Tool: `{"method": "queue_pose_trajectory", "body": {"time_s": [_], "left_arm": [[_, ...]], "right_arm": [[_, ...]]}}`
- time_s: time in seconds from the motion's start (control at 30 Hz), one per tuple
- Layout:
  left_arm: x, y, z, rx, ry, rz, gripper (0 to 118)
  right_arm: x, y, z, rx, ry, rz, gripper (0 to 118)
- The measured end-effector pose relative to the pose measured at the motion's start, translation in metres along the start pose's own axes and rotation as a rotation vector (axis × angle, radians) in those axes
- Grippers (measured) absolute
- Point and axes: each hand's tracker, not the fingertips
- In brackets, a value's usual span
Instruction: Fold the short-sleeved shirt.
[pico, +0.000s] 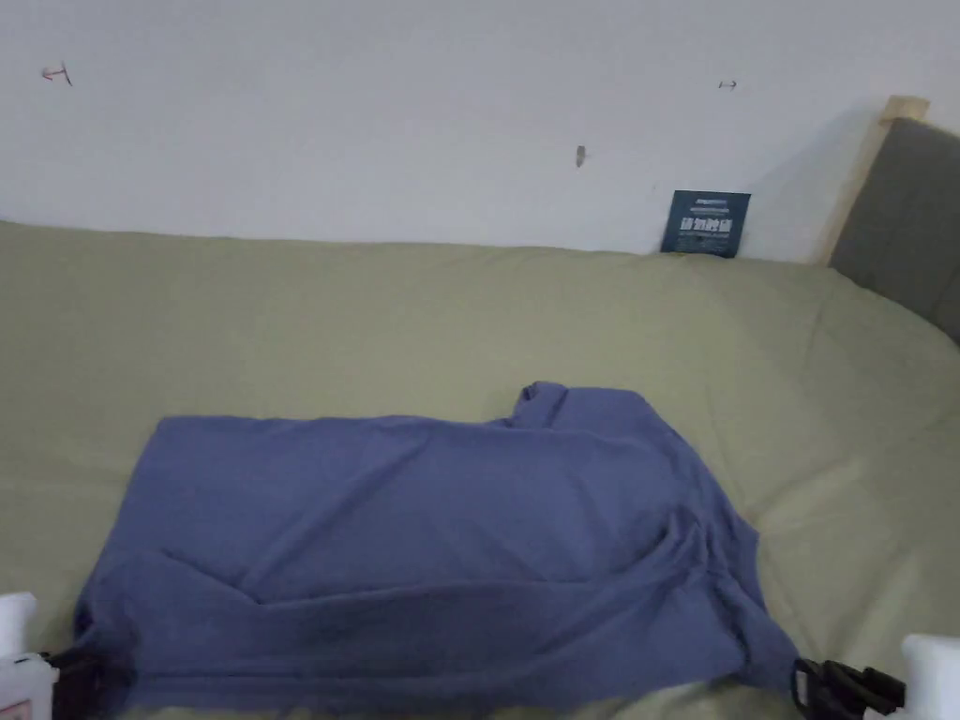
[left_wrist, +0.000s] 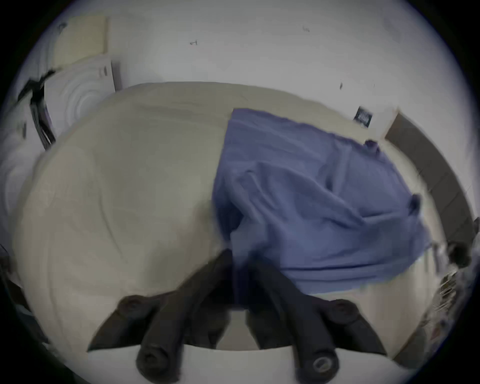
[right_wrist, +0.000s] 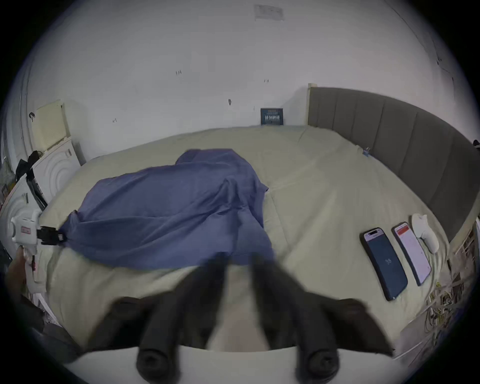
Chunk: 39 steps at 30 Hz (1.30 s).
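Note:
A blue short-sleeved shirt (pico: 441, 544) lies spread and rumpled on the olive-green bed sheet (pico: 375, 309), one sleeve bunched at its far side. At the near left corner of the shirt my left gripper (pico: 80, 677) is shut on the fabric; in the left gripper view the blue cloth (left_wrist: 298, 207) runs in between the dark jaws of my left gripper (left_wrist: 240, 270). My right gripper (pico: 825, 687) grips the shirt's near right corner; in the right gripper view the shirt (right_wrist: 168, 202) has its hem between the jaw tips of my right gripper (right_wrist: 240, 258). The left gripper (right_wrist: 52, 236) also shows there, far left.
Two phones (right_wrist: 384, 262) (right_wrist: 413, 252) and a white controller (right_wrist: 426, 233) lie on the bed's right side by the grey headboard (right_wrist: 415, 145). A dark card (pico: 706, 223) leans on the far wall. White furniture (right_wrist: 57, 166) stands left of the bed.

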Motion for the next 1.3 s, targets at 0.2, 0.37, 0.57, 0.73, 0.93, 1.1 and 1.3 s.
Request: {"method": "queue_pose_trajectory", "body": {"time_s": [0.2,0.37,0.57,0.73,0.93,1.1,1.3], "left_arm": [[0.002,-0.011,0.007,0.007,-0.044,0.052,6],[0.002,-0.010,0.007,0.002,-0.055,0.061,6],[0.002,-0.003,0.016,0.022,-0.064,0.030,6],[0.003,-0.002,0.028,0.040,-0.053,-0.011,6],[-0.001,-0.002,0.059,0.051,-0.091,0.005,6],[-0.012,-0.018,0.090,0.029,-0.099,0.001,6],[-0.031,-0.060,0.123,-0.032,-0.093,-0.006,6]], "right_arm": [[0.024,0.010,-0.073,-0.134,0.034,0.008,60],[0.028,0.013,-0.110,-0.196,0.044,-0.030,53],[0.020,0.010,-0.090,-0.139,0.021,0.011,6],[0.019,0.015,-0.061,-0.087,0.015,0.053,6],[0.020,0.023,-0.021,-0.066,0.053,0.042,6],[0.025,0.014,0.009,-0.101,0.059,0.042,6],[0.035,-0.018,0.047,-0.183,0.044,0.064,6]]}}
